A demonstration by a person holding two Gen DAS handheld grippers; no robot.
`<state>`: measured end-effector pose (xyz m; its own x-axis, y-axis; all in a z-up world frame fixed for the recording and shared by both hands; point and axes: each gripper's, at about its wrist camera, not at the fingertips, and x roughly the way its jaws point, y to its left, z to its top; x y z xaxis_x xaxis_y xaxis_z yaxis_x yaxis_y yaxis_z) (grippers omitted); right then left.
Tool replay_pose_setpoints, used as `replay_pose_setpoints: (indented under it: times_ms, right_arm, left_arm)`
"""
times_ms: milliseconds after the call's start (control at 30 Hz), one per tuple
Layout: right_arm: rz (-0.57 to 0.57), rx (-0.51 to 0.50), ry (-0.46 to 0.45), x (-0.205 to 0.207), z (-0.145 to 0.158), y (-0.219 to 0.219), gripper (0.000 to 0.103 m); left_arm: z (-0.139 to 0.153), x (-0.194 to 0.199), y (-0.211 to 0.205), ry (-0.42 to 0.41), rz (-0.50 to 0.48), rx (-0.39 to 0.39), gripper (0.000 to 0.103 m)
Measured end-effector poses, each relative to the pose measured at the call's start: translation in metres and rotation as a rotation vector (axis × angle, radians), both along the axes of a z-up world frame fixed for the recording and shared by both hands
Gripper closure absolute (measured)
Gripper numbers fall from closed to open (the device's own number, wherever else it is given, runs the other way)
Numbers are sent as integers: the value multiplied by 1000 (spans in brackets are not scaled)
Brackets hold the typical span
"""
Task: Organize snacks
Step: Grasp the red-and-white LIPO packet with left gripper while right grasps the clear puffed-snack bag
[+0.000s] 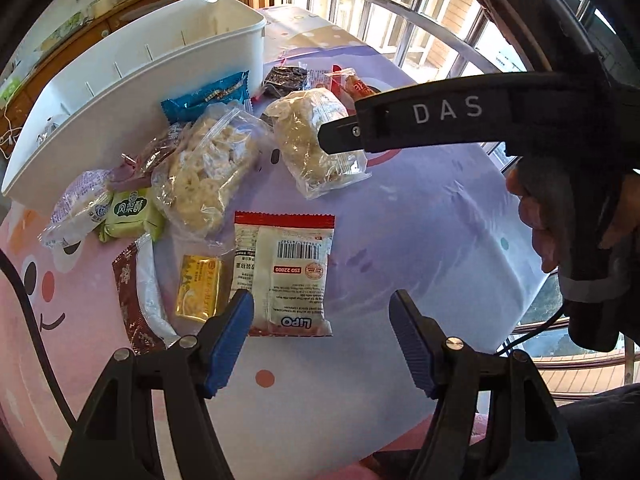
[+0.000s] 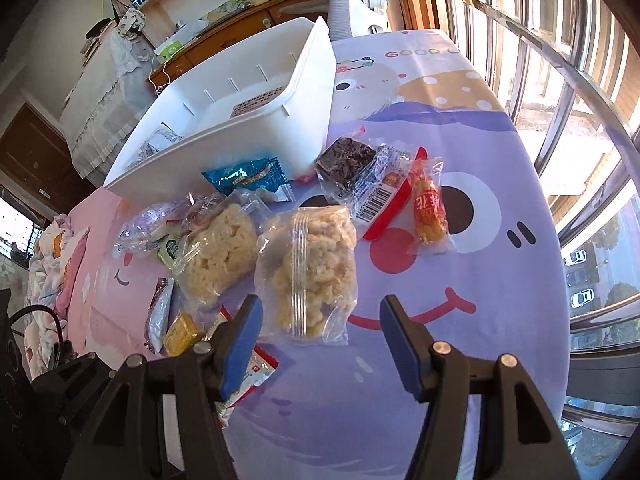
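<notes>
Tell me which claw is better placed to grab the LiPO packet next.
Left. The left claw hangs open right over the LiPO packet; the right claw faces a clear puffed-snack bag instead.

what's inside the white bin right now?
In the white bin: a clear-wrapped packet at the near end and a brown patterned thing on the floor further back. The near wall hides the rest of the floor.

We see the bin (image 2: 224,136) at the table's (image 2: 460,320) far left, with a packet (image 2: 256,106) inside it. Snacks lie before it: two puffed-snack bags (image 2: 308,268) side by side, a LIPO packet (image 1: 286,276) nearer us, a gold packet (image 1: 198,286) just left of that.
</notes>
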<state>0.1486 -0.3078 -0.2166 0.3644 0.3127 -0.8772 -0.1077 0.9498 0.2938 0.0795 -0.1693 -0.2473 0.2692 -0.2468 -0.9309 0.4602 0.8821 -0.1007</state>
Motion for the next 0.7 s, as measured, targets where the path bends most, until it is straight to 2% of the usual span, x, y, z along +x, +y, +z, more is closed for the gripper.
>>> replay_pose_setpoints:
  times_ms: [267,600,700]
  right_arm:
    - [8,23,8,3,-9,-1,42]
    - [32,43,17,11,-15,7,42]
    - [33,49,22,13,-17,8,42]
  left_arm:
    - [-15,14,-8,-7,53,59,34]
    - [-36,40,-19,11,79,83,34]
    - [-43,48,-24,19,76,100,45]
